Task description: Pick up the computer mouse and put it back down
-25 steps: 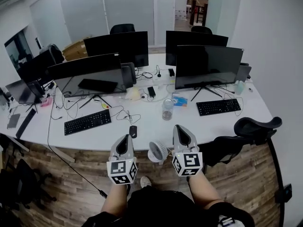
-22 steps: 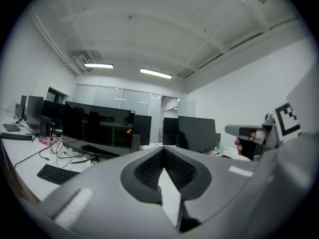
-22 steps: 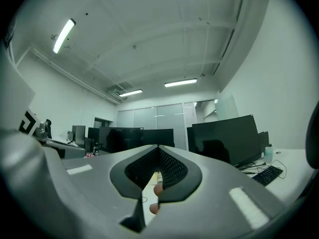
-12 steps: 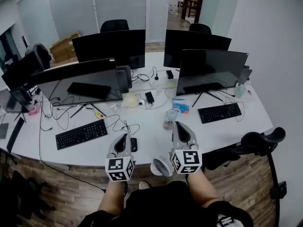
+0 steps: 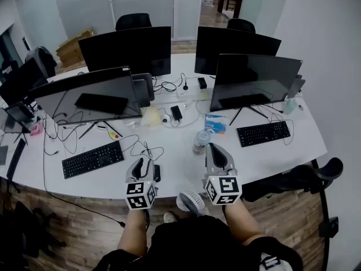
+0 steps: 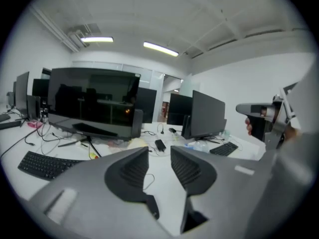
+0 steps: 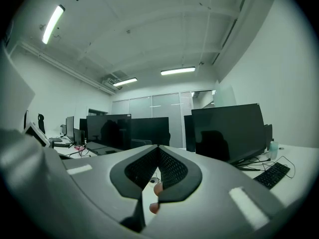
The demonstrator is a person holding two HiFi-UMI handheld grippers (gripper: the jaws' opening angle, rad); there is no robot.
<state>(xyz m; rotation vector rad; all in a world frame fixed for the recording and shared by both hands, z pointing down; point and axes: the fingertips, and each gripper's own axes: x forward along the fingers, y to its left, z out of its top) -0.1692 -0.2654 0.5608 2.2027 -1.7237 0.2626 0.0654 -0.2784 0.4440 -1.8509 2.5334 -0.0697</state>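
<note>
The black computer mouse [image 5: 157,173] lies on the white desk [image 5: 175,154] near its front edge, its cable running back. My left gripper [image 5: 144,164] hovers just left of it, apart from it; its jaws are opening, with a clear gap and only bare desk between them in the left gripper view [image 6: 159,151]. That view does not show the mouse. My right gripper [image 5: 216,149] hangs over the front of the desk to the right, its jaws shut tip to tip on nothing [image 7: 158,147].
A black keyboard [image 5: 92,158] lies left of the mouse, a second one [image 5: 263,133] at the right. A water bottle [image 5: 200,141] stands just beyond my right gripper. Several monitors [image 5: 255,77] line the back. A small white fan [image 5: 192,201] sits below the desk edge, an office chair [image 5: 304,176] at right.
Both grippers have come forward and lower over the desk's front edge; the left one now sits beside the mouse. Whether its jaws have moved, the earlier head frames do not show.
</note>
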